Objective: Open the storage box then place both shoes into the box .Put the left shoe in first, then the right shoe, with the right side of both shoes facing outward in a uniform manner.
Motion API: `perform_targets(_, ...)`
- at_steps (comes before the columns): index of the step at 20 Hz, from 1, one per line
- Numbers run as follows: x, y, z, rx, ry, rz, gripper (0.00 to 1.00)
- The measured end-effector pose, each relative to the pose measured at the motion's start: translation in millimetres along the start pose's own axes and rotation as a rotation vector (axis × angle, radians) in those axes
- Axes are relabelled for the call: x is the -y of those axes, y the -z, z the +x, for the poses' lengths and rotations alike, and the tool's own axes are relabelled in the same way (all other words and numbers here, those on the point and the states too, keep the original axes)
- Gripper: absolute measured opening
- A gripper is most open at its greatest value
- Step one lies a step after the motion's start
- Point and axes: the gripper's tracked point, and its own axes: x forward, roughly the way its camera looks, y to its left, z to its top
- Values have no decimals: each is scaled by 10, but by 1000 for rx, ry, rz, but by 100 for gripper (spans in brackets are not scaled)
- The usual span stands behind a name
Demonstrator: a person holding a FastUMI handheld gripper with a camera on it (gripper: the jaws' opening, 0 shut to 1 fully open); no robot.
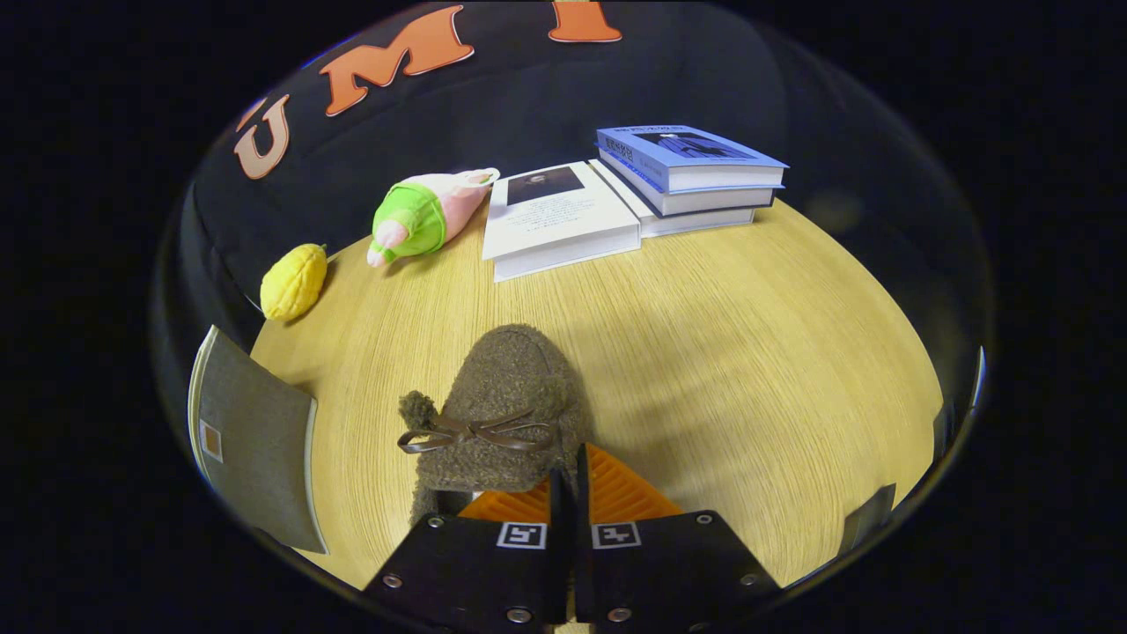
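A fuzzy brown bow-tied shoe [502, 414] sits upright on the table, toe pointing away.

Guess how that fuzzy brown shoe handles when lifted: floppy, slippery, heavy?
The shoe looks fleecy and soft, so probably light and grippy. Gripper fingers are closed on its rear edge, so the toe may sag. Thin bow could snag.

The one camera rides on the hand-held gripper [568, 493], just behind its closed fingers, looking forward and steeply down. It sits close over the pale wooden counter [748, 352], facing the black cloth wall [546, 97] well beyond the fingers.
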Motion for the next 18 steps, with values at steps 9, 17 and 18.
perform_targets(9,-706,-214,-620,44,-59,-34,4)
perform_targets(17,-1638,-338,-1173,59,-180,-69,5)
perform_targets(18,-1787,-331,-1230,50,-214,-60,5)
